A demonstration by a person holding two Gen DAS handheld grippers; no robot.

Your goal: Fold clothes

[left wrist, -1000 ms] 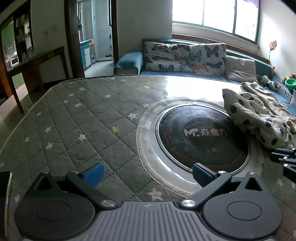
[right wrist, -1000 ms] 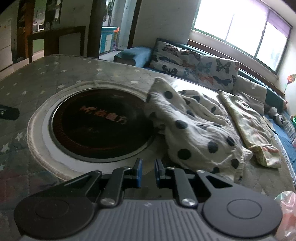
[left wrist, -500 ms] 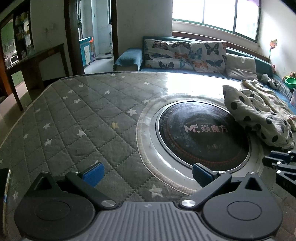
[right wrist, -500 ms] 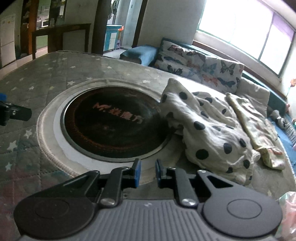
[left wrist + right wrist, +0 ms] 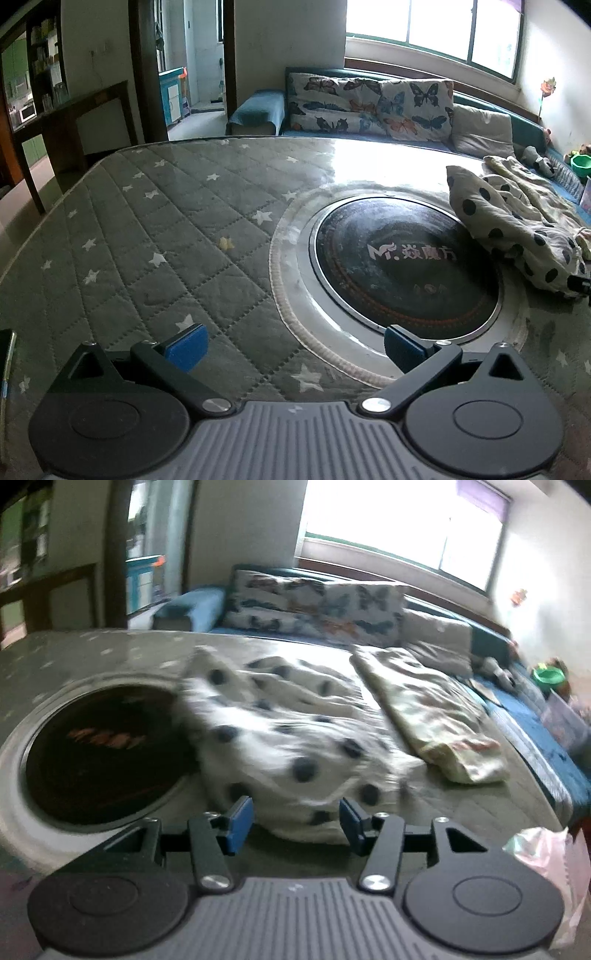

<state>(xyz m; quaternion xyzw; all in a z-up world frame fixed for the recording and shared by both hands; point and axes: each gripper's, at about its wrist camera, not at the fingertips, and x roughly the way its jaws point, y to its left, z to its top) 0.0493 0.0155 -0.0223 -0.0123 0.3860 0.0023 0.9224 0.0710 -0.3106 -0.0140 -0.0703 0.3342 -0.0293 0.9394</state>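
Observation:
A crumpled white garment with black polka dots (image 5: 288, 738) lies on the table to the right of the dark round plate; it also shows at the right in the left wrist view (image 5: 513, 229). A pale patterned garment (image 5: 432, 712) lies beside it on the right. My right gripper (image 5: 293, 821) is open and empty, its fingers just short of the polka-dot garment's near edge. My left gripper (image 5: 293, 343) is open and empty over the grey quilted table cover (image 5: 155, 236), left of the plate. The right wrist view is blurred.
A dark round glass plate (image 5: 406, 262) with a logo is set in the table's middle. A sofa with butterfly cushions (image 5: 369, 99) runs along the far side. A pink plastic bag (image 5: 546, 867) lies at the near right. A green bowl (image 5: 580, 164) sits far right.
My right gripper has opened from shut and swung right towards the polka-dot garment. The left gripper has stayed open and shifted only slightly.

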